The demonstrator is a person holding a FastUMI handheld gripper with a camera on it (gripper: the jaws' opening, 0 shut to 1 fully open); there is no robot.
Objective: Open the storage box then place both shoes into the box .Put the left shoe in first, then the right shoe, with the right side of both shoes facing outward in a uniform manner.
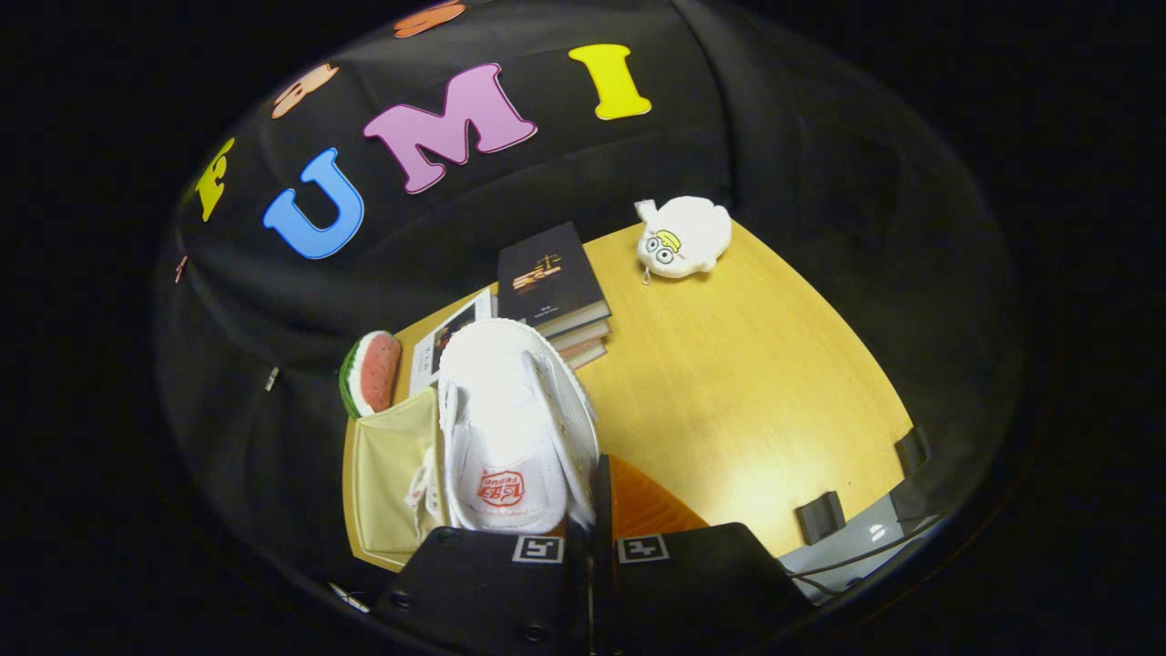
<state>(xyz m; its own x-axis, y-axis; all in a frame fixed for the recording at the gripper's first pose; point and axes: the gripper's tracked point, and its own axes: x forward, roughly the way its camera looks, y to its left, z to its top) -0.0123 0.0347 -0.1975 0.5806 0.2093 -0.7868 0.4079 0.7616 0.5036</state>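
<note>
My tool had its two fingers drawn close together, clamped on the side wall of a white shoe, near the collar. The thin edge of that wall ran down into the narrow gap between the fingers, so both seemed to press on it. The shoe hung just ahead of the fingers and slightly to their left, its opening turned toward me, so that I looked down into it and saw the red mark printed on the insole. Its toe pointed away from me, toward the stack of books. A white lace dangled off its left side.

To the left of the shoe and touching it in my view lay a pale cream fabric storage box, its open side toward the shoe; I could not tell whether the shoe was above it or against it. An orange surface showed just beside the right finger, partly hidden by it, and I could not tell what it was.

Beyond the shoe, on the wooden counter, stood the books with a dark cover on top, and a thin booklet lay beside them. A watermelon-slice toy sat at the counter's left edge, near the box. A white plush toy rested at the far corner, well apart from everything else.
</note>
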